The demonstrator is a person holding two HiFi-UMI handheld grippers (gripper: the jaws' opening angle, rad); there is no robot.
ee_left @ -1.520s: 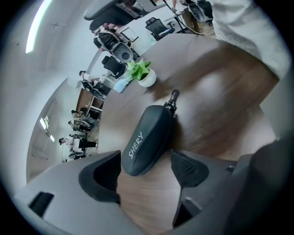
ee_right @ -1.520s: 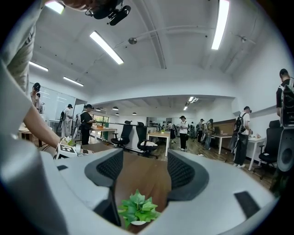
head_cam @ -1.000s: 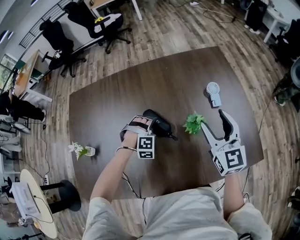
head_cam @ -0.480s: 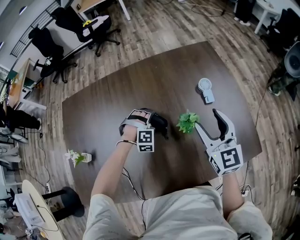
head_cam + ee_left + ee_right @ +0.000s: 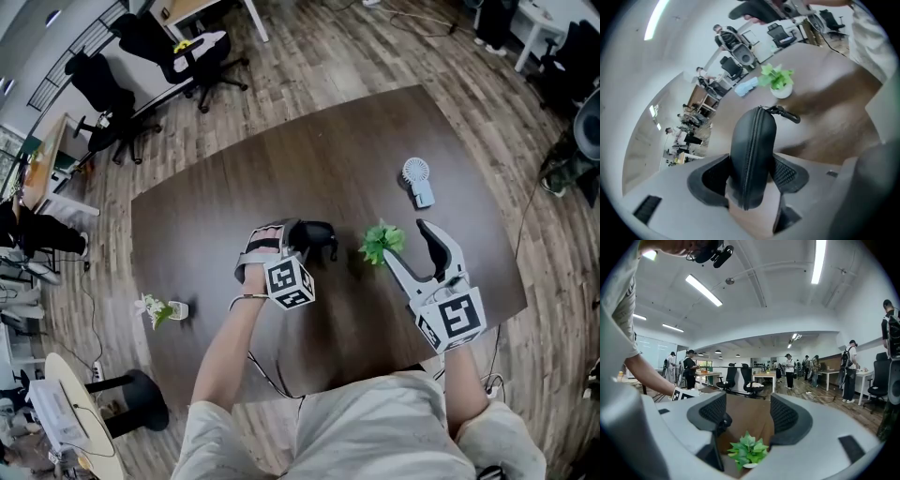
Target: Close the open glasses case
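head view: the black case [image 5: 319,240] sits near the middle of the dark tabletop [image 5: 281,159], at the tips of the left claw [image 5: 300,238], which comes at it from the near side. a small plant [image 5: 380,242] stands just to its right and a fan [image 5: 419,180] lies further off. the right claw [image 5: 418,253] hovers beside the plant, well apart from the case

left gripper view: the case [image 5: 752,150] stands on edge between the jaws, seam facing the camera, with a pad pressing on each shell. the jaws have just been closing, and they now clamp the two halves together. the seam looks met along its visible length. the zip pull [image 5: 786,114] hangs at the far end. whether the zip is run, i cannot tell, nor whether the far end rests on the tabletop

right gripper view: the jaws stand wide apart with nothing between them, and the plant [image 5: 747,451] is low in front, beyond the tips

risks, as i judge them: the pads bear on rounded shells, so a squeeze off centre could pivot the case or squirt it out. if the zip is not run, the halves may spring apart once the grip eases. the right claw, heading for the pull, could knock the plant over, since it stands between them
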